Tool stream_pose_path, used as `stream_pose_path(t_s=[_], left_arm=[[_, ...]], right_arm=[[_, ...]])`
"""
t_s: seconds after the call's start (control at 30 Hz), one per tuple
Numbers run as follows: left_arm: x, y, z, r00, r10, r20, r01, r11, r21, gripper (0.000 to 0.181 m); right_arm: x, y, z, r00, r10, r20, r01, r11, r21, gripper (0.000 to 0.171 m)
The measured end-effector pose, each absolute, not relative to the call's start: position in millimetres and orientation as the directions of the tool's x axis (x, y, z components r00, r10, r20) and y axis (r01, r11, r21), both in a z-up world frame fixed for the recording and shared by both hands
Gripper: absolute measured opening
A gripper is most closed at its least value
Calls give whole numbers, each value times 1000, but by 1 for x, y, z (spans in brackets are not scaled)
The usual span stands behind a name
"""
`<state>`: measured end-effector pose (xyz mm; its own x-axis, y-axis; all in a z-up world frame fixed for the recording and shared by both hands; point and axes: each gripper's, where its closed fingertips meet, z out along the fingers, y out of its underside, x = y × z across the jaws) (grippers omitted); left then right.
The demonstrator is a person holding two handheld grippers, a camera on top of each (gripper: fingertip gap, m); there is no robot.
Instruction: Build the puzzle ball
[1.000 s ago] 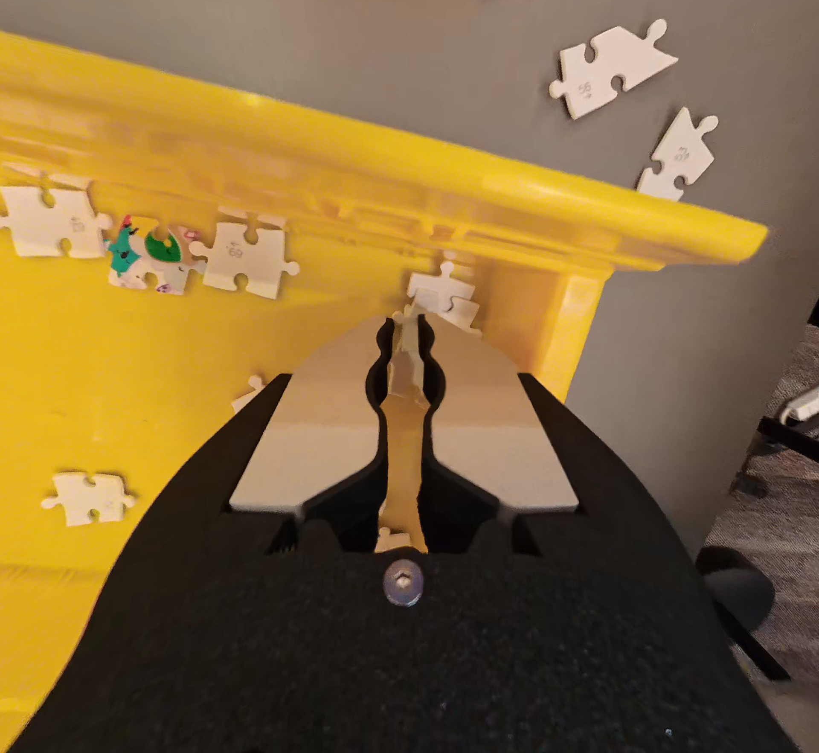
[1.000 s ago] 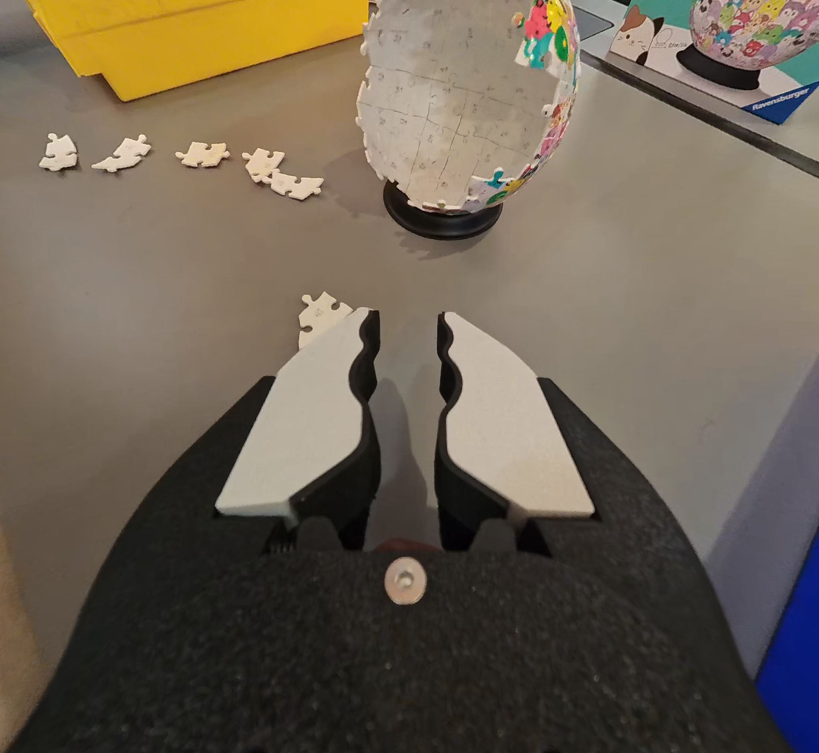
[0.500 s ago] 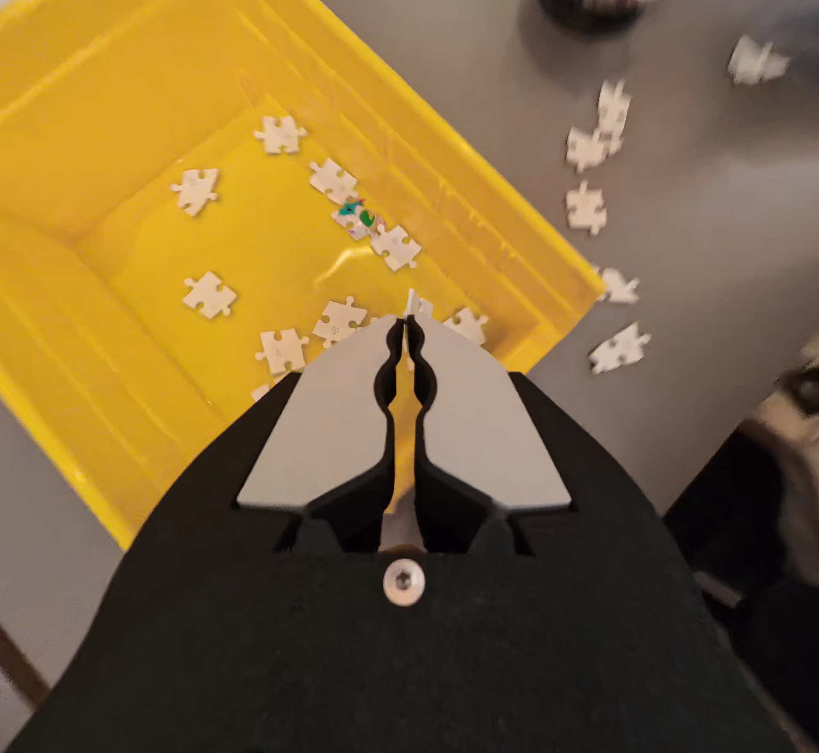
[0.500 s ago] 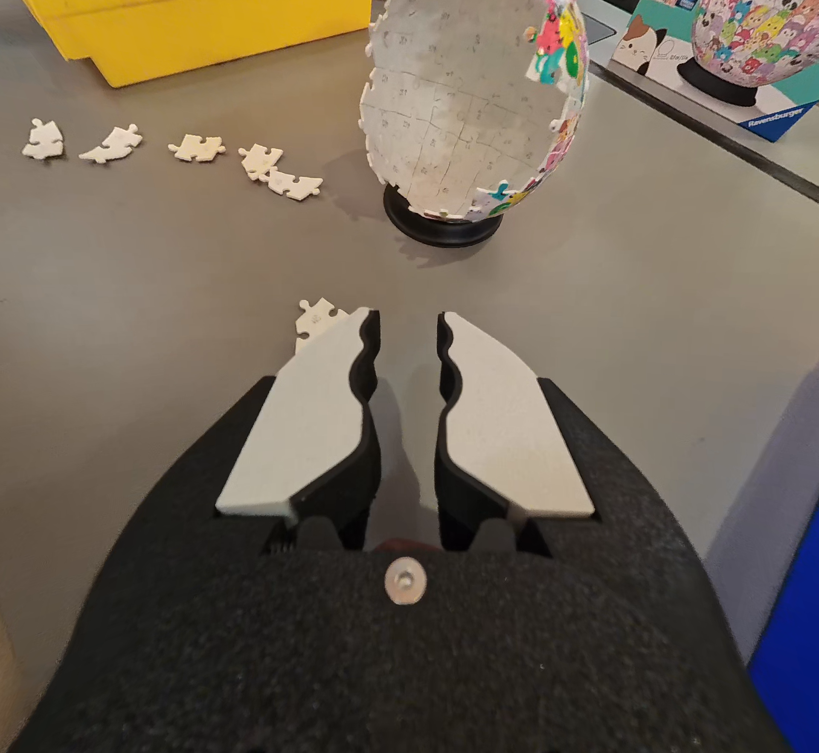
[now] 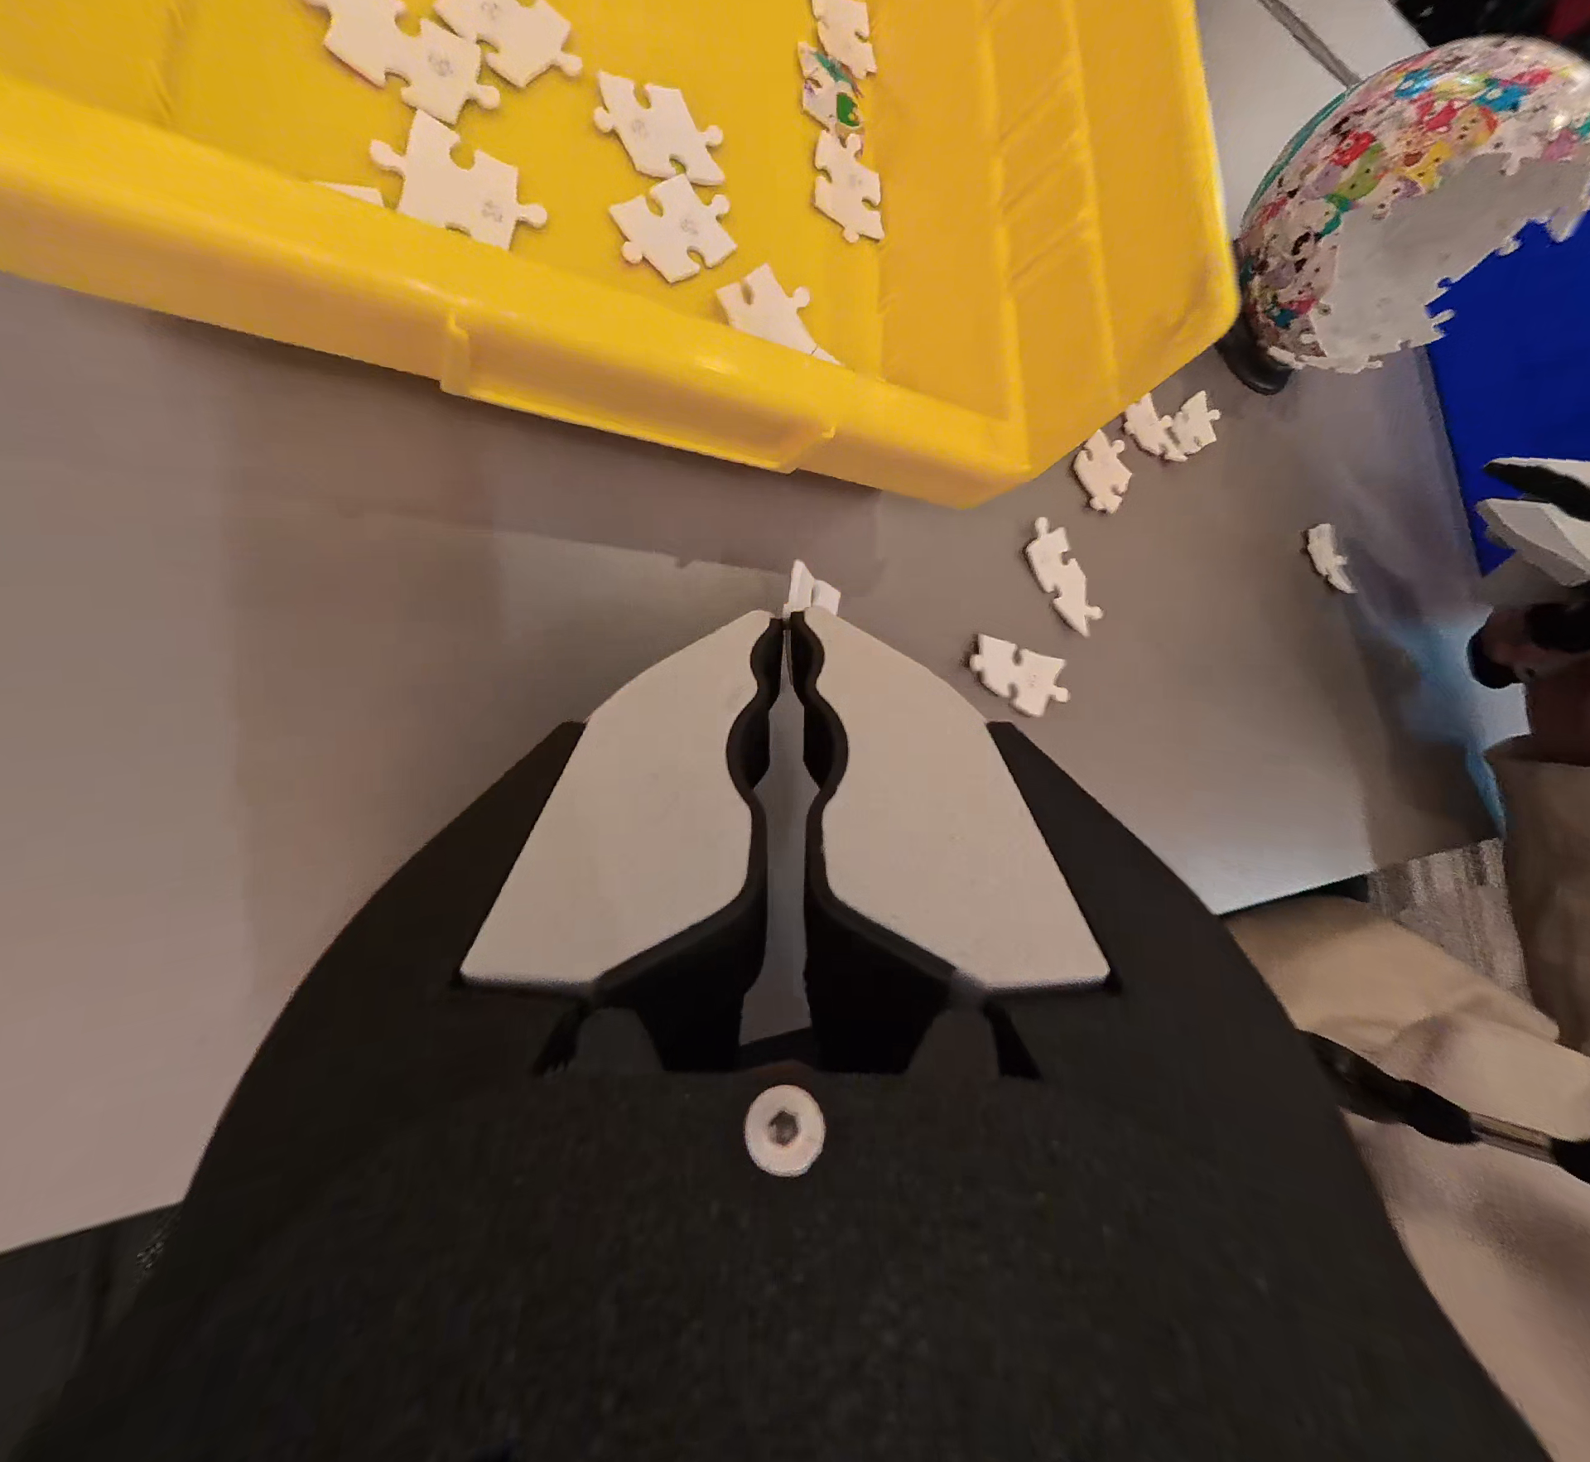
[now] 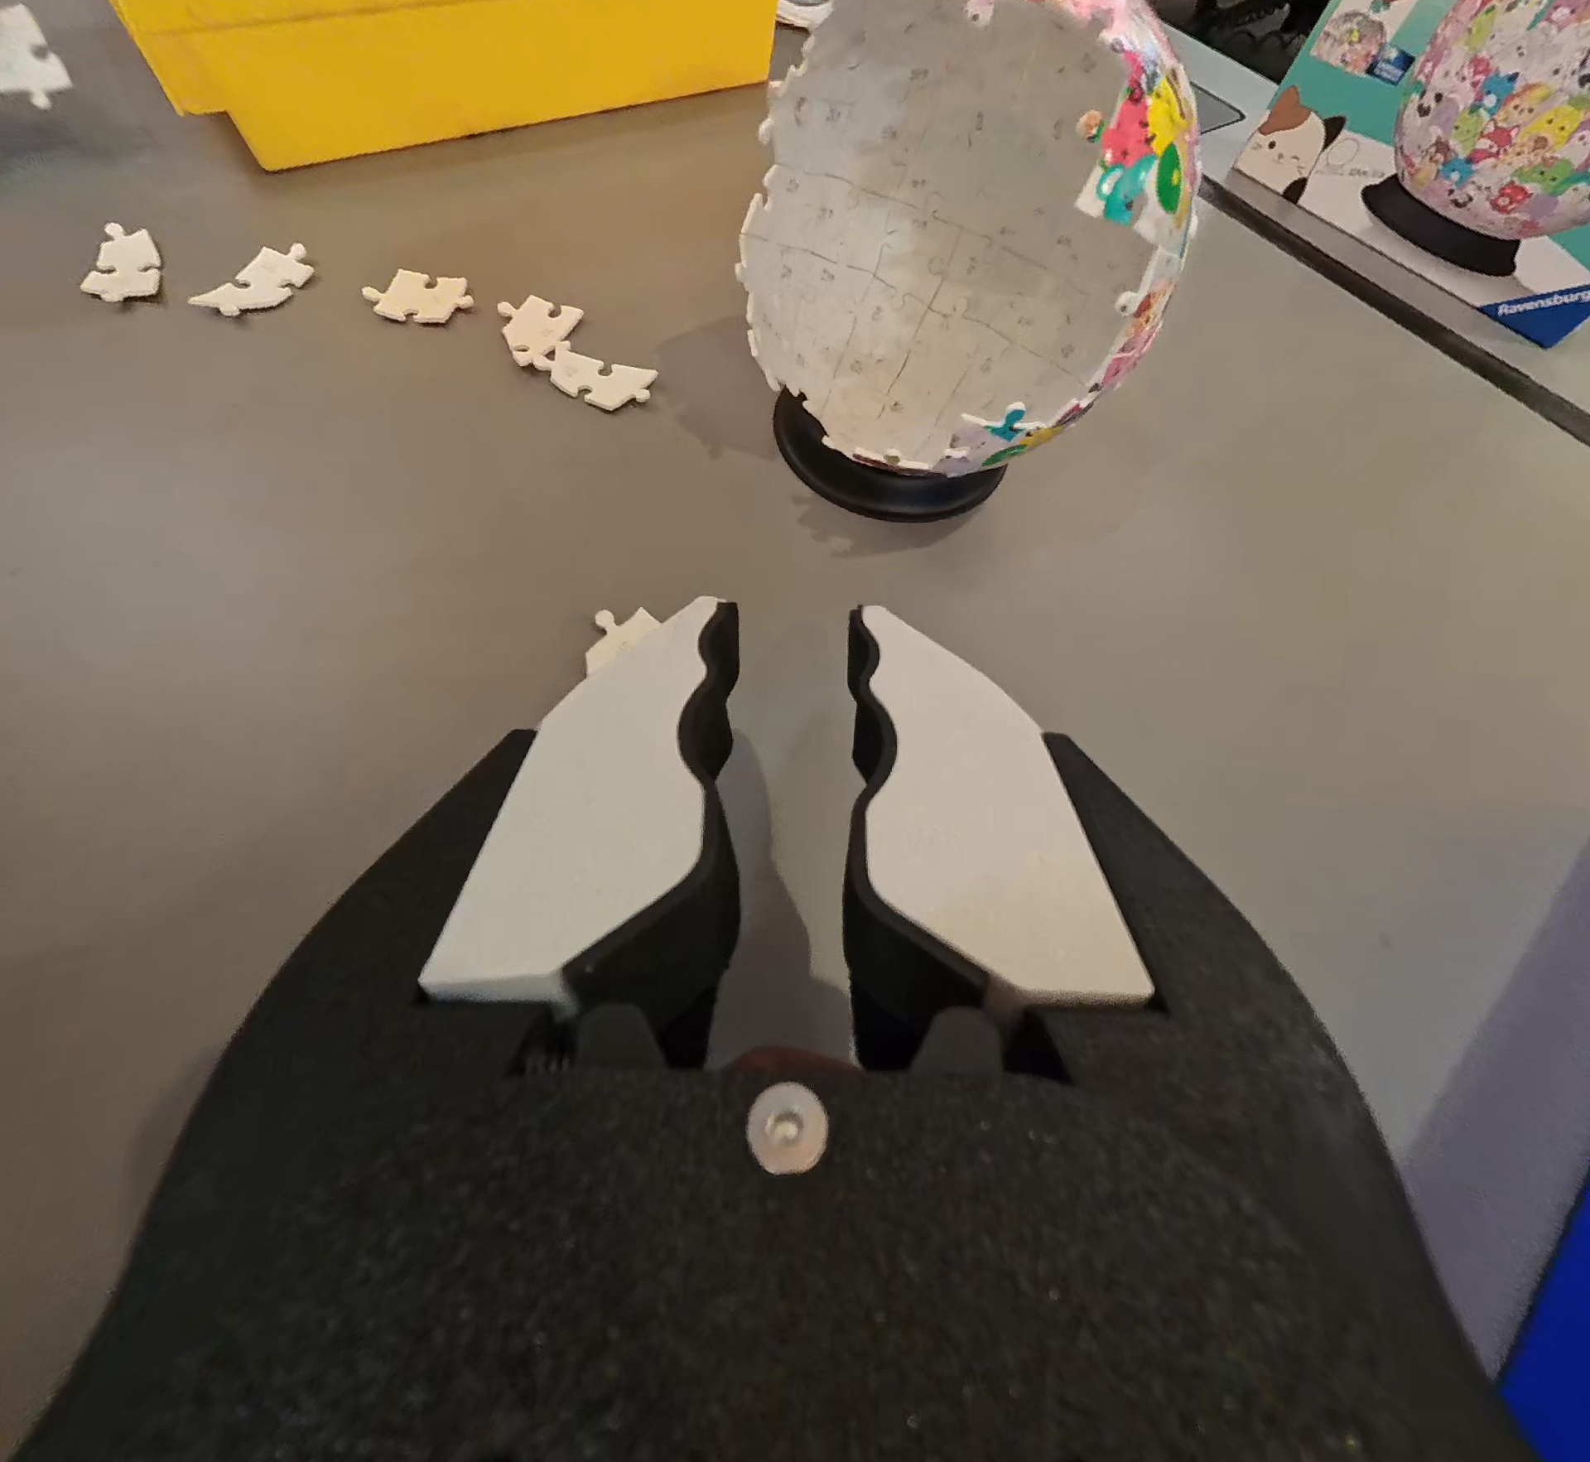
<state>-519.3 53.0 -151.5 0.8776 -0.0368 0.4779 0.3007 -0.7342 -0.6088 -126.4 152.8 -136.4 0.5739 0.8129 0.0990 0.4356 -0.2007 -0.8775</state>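
Observation:
My left gripper (image 5: 789, 629) is shut on a white puzzle piece (image 5: 807, 588) held edge-on, its tip showing past the fingertips, above the grey table just outside the yellow bin (image 5: 602, 388). The half-built puzzle ball (image 6: 964, 216) stands on a black ring base (image 6: 886, 474), its open white inside facing my right gripper; it also shows in the left wrist view (image 5: 1411, 207). My right gripper (image 6: 791, 620) is open and empty, low over the table in front of the ball. One loose piece (image 6: 624, 633) lies beside its left finger.
Several white pieces lie inside the bin (image 5: 662, 130). A row of loose pieces (image 6: 413, 298) lies on the table between bin and ball. The puzzle's box (image 6: 1463, 87) stands at the far right. The table edge (image 6: 1506, 861) drops off at the right. About 40 cm separates my left fingertips from my right.
My left gripper has lifted out of the yellow bin with the piece and swung over the bin's rim to the table. The right gripper has edged slightly nearer the ball, still open.

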Motion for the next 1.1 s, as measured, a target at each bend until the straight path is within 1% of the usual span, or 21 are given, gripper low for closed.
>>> stream_pose_path(t_s=[0.07, 0.2, 0.3, 0.37, 0.43, 0.5, 0.57, 0.63, 0.67, 0.7, 0.73, 0.77, 0.8, 0.87, 0.97, 1.03, 1.1], left_arm=[[-522, 54, -159, 896, -28, 444, 278, -743, -609, 1], [-522, 54, -169, 895, -25, 445, 276, -753, -597, 2], [-524, 51, -177, 912, -23, 409, 249, -762, -598, 3], [-530, 49, -177, 930, -13, 368, 229, -763, -604, 26], [-543, 50, -162, 951, -15, 310, 201, -731, -652, 41], [-554, 61, -129, 968, -78, 239, 124, -679, -723, 42], [-546, 86, -86, 949, -216, 228, 45, -626, -778, 43], [-525, 122, -57, 903, -368, 220, -52, -604, -795, 48], [-517, 143, -57, 886, -432, 170, -143, -602, -785, 48], [-512, 164, -70, 866, -492, 88, -272, -611, -743, 51], [-509, 182, -90, 827, -563, 12, -410, -617, -672, 55], [-506, 197, -109, 778, -627, -28, -511, -606, -610, 61], [-501, 210, -125, 736, -676, -34, -572, -594, -565, 67], [-490, 233, -148, 690, -723, 23, -601, -590, -539, 63], [-482, 247, -175, 692, -710, 128, -585, -656, -476, 57], [-478, 249, -181, 699, -705, 118, -583, -659, -475, 52], [-480, 251, -187, 718, -691, 76, -584, -659, -475, 52]], right_arm=[[-127, 153, -138, 572, 814, 105, 441, -197, -876, 24], [-127, 155, -139, 582, 808, 94, 435, -212, -875, 24], [-130, 156, -140, 583, 807, 93, 438, -216, -873, 24], [-131, 156, -142, 581, 808, 97, 447, -217, -868, 24], [-132, 155, -142, 578, 810, 102, 455, -215, -864, 24], [-131, 154, -143, 577, 810, 103, 459, -217, -862, 24], [-130, 153, -142, 574, 813, 98, 453, -216, -865, 24], [-130, 152, -141, 565, 820, 91, 449, -212, -868, 24], [-131, 152, -140, 560, 824, 88, 448, -212, -869, 24], [-132, 151, -139, 556, 827, 87, 447, -209, -870, 24], [-132, 151, -138, 552, 829, 88, 446, -204, -872, 24], [-132, 150, -136, 551, 830, 91, 445, -200, -873, 24], [-132, 149, -134, 550, 830, 92, 443, -197, -875, 24], [-131, 147, -133, 553, 828, 92, 439, -196, -877, 24], [-130, 145, -135, 554, 827, 96, 448, -199, -872, 24], [-130, 144, -135, 553, 826, 111, 460, -192, -867, 24], [-130, 144, -136, 550, 827, 117, 467, -189, -864, 24]])
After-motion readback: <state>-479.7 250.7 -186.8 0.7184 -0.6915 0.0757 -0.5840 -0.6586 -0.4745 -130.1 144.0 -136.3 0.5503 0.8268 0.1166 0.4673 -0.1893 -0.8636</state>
